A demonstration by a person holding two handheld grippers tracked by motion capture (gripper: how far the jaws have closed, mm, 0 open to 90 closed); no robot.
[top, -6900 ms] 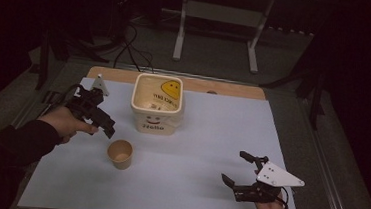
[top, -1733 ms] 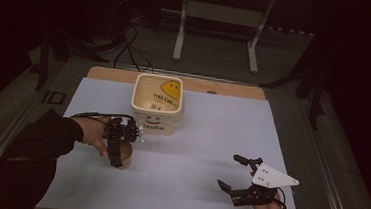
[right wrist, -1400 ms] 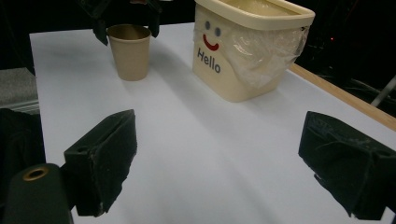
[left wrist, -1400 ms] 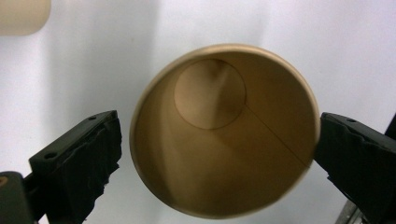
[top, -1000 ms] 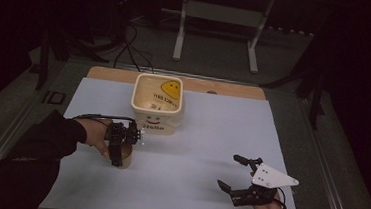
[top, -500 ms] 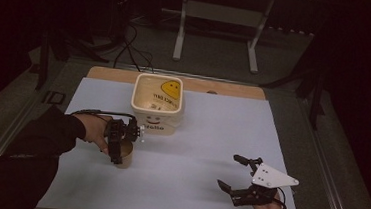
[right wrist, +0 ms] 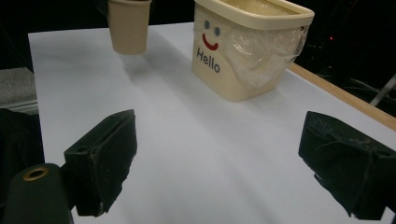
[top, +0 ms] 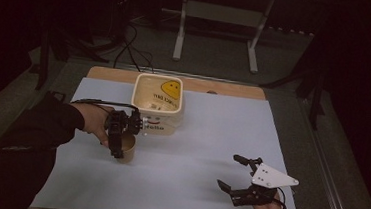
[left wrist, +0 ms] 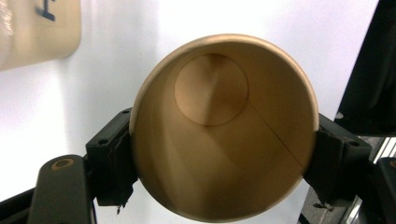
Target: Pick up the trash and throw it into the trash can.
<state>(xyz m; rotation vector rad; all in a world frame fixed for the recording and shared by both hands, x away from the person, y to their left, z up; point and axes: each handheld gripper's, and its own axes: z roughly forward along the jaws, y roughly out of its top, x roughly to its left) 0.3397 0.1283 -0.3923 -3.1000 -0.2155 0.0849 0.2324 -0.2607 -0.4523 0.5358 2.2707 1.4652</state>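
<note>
holding the paper cup [left wrist: 224, 126] in the left tongs [top: 119, 139], right tongs [top: 240, 178] wide, we feared squeezing harder would crush it.

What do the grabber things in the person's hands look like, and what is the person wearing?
Both are black, each with two blocky black jaws. The left gripper trails a thin black cable. The right gripper carries a grey three-cornered plate on top. The person wears a black long sleeve on the left arm.
</note>
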